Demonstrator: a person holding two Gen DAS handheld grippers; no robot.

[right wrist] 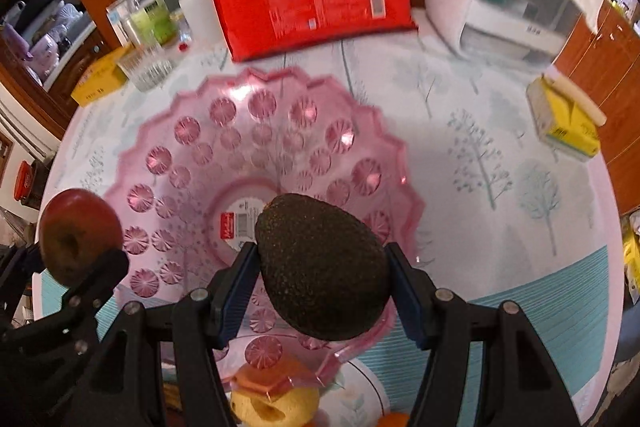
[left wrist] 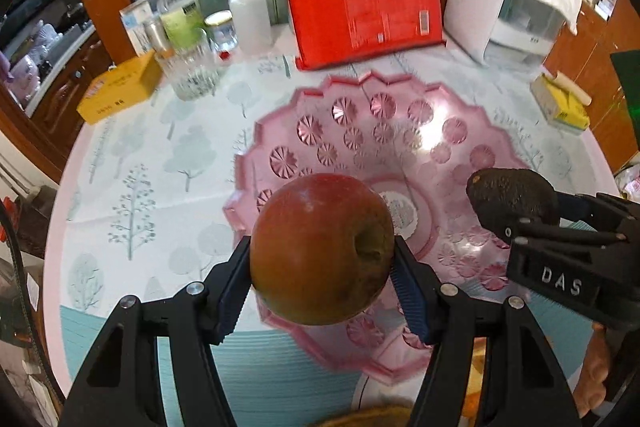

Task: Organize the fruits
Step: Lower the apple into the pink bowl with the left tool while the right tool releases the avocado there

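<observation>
Jaws of the left gripper [left wrist: 322, 259] are clamped on a red apple [left wrist: 322, 247], and the right gripper [right wrist: 322, 273] grips a dark avocado [right wrist: 322, 265] the same way. Both fruits hang over the empty pink bowl [right wrist: 176, 131] on the bench [right wrist: 500, 155]. The placing step is in hand; next, each fruit likely needs lowering onto the bowl's floor before release. A yellow fruit [right wrist: 276, 407] waits near the bowl's near edge.
</observation>
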